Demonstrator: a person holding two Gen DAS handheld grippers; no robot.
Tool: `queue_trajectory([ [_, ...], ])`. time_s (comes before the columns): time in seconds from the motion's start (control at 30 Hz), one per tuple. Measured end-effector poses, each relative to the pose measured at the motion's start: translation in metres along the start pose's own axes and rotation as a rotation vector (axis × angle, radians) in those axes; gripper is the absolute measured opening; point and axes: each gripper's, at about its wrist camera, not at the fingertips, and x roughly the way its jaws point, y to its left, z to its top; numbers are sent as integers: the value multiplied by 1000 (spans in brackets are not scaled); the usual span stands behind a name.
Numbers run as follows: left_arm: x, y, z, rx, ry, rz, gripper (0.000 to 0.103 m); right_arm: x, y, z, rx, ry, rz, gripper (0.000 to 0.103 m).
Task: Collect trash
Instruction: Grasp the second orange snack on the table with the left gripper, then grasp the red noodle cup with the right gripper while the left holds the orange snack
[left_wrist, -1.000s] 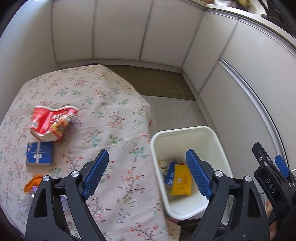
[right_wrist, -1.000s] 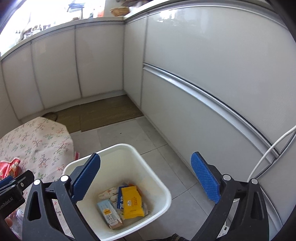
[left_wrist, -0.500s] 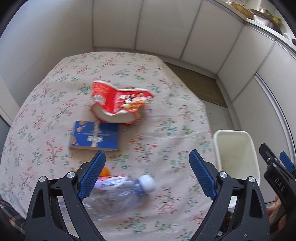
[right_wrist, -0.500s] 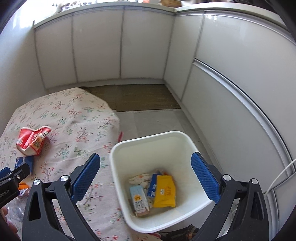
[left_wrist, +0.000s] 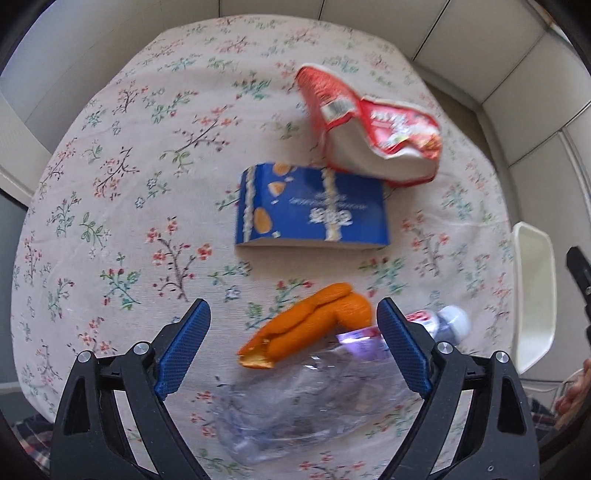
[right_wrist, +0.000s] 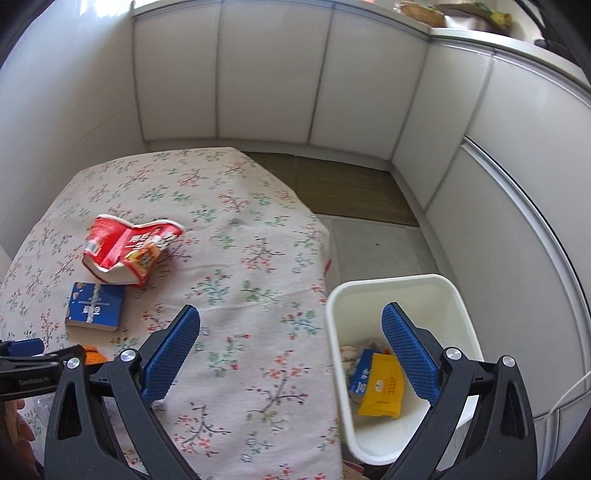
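Observation:
On the floral tablecloth (left_wrist: 147, 147) lie a crushed red cup (left_wrist: 369, 129), a blue carton (left_wrist: 314, 212), an orange peel (left_wrist: 314, 328) and a clear crushed plastic bottle (left_wrist: 314, 398). My left gripper (left_wrist: 293, 350) is open, low over the peel and bottle, with the peel between its fingers. My right gripper (right_wrist: 291, 358) is open and empty, spanning the table edge and the white bin (right_wrist: 454, 295). The bin holds a yellow packet (right_wrist: 382, 391) and a blue packet (right_wrist: 360, 373). The red cup (right_wrist: 129, 247) and blue carton (right_wrist: 96, 306) also show in the right wrist view.
White cabinet doors (right_wrist: 332, 81) line the back and right. A woven mat (right_wrist: 343, 188) lies on the tiled floor behind the bin. The bin's rim (left_wrist: 535, 295) shows at the right of the left wrist view, just off the table's edge.
My left gripper has swung from over the bin to the table and come down over the peel and bottle. My right gripper has turned left, bringing the table into view. Both stayed open.

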Motion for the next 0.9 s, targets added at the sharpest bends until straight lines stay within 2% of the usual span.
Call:
queue_trajectory([
  [0.07,5,3,0,17,18,15,85,1,8,1,-11,4,13,96],
  [0.2,10,3,0,52,57,-14,84,2,20,4,-29,5,33,96],
  [0.37,20,-18,-5,174,129,-46,78,8,18,6,3,28,53,96],
  [0.43,26,-25,-9,212,149,-42,70,11,13,6,27,44,58,96],
  [0.47,27,-29,-11,232,136,-25,67,13,12,7,36,51,61,96],
  [0.57,23,-34,-15,262,94,-28,45,17,9,6,63,77,90,96],
  [0.63,19,-31,-15,255,84,-57,20,21,11,6,67,94,111,96],
  [0.73,6,-21,-16,216,34,-83,17,28,24,3,46,137,166,96],
  [0.9,-14,24,-21,107,-51,-118,16,53,59,-2,13,276,336,96],
])
